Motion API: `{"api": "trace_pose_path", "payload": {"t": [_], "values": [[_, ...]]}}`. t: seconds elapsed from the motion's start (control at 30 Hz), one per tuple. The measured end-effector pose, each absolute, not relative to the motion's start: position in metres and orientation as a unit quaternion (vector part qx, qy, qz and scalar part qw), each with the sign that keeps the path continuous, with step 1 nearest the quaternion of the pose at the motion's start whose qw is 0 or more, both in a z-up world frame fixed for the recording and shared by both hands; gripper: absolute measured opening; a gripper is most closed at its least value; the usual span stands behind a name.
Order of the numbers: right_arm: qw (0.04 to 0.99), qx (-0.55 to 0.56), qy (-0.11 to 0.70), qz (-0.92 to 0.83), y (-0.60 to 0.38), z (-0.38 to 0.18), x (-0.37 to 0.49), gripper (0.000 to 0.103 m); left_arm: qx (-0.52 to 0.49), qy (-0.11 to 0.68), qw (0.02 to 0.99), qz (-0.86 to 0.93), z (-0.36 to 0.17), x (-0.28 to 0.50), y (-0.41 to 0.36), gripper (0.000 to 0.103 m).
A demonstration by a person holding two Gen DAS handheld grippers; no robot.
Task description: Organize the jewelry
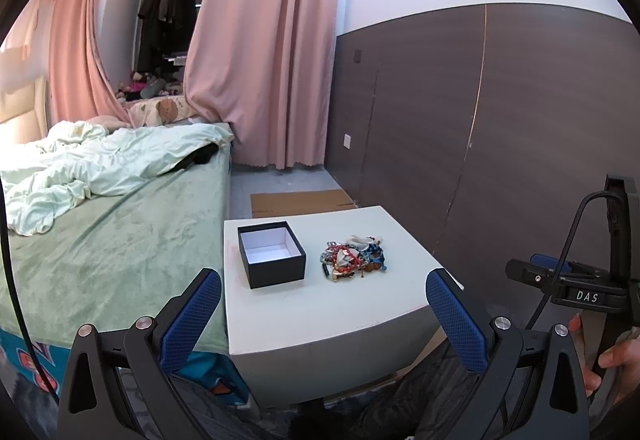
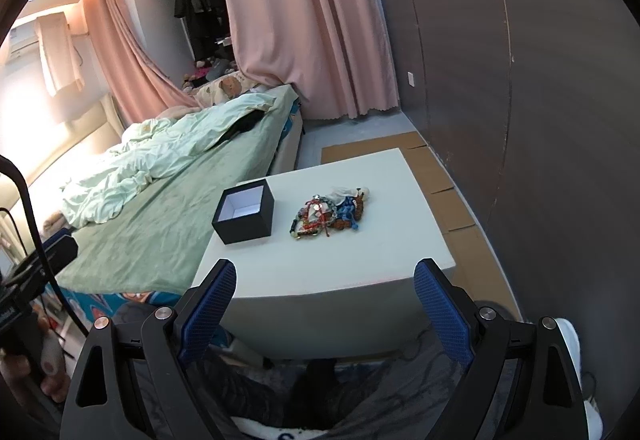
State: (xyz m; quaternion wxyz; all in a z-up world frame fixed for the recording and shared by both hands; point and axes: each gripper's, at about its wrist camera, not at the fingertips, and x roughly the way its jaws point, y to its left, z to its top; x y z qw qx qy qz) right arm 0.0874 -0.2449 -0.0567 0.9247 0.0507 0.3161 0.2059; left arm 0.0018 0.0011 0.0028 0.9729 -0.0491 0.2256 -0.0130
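An open black box with a white inside [image 1: 271, 254] stands on the left part of a white table [image 1: 340, 316]. A pile of colourful bead bracelets [image 1: 353, 257] lies to its right. My left gripper [image 1: 324, 294] is open and empty, held back at the table's near edge. In the right wrist view the box [image 2: 244, 211] and the bracelet pile [image 2: 329, 214] lie ahead. My right gripper [image 2: 325, 282] is open and empty above the near edge of the table [image 2: 320, 272].
A bed with a green cover [image 1: 100, 236] adjoins the table's left side. A dark wood wall panel [image 1: 500, 120] runs along the right. Cardboard [image 2: 444, 184] lies on the floor beyond and beside the table. Pink curtains [image 1: 256, 52] hang at the back.
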Motion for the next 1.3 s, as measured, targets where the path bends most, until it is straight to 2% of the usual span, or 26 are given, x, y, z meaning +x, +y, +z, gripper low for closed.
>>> {"api": "trace_pose_path", "payload": {"t": [0.5,0.63,0.73,0.9,0.93,1.0,1.1,1.23,1.3], "values": [[0.903,0.095,0.346,0.236,-0.246,-0.044,0.132,0.091,-0.058,0.257,0.964,-0.042,0.002,0.047,0.004,0.102],[0.896,0.103,0.358,0.241,-0.244,-0.046,0.158,0.091,-0.045,0.268,0.96,-0.059,0.005,0.073,-0.002,0.098],[0.887,0.117,0.371,0.249,-0.241,-0.05,0.182,0.091,-0.059,0.281,0.955,-0.074,0.002,0.093,-0.002,0.092],[0.876,0.135,0.391,0.249,-0.237,-0.061,0.221,0.09,-0.057,0.318,0.942,-0.09,-0.015,0.133,-0.005,0.073],[0.872,0.139,0.397,0.251,-0.236,-0.065,0.229,0.09,-0.06,0.324,0.94,-0.092,-0.02,0.14,-0.005,0.073],[0.866,0.142,0.408,0.252,-0.232,-0.074,0.243,0.084,-0.064,0.333,0.936,-0.095,-0.028,0.152,-0.003,0.071],[0.853,0.153,0.43,0.254,-0.226,-0.088,0.267,0.08,-0.069,0.354,0.928,-0.098,-0.039,0.171,-0.001,0.061],[0.837,0.164,0.457,0.252,-0.219,-0.108,0.294,0.071,-0.087,0.374,0.918,-0.102,-0.054,0.194,0.003,0.058],[0.829,0.171,0.47,0.252,-0.216,-0.119,0.307,0.067,-0.092,0.385,0.912,-0.105,-0.063,0.208,0.004,0.053]]}}
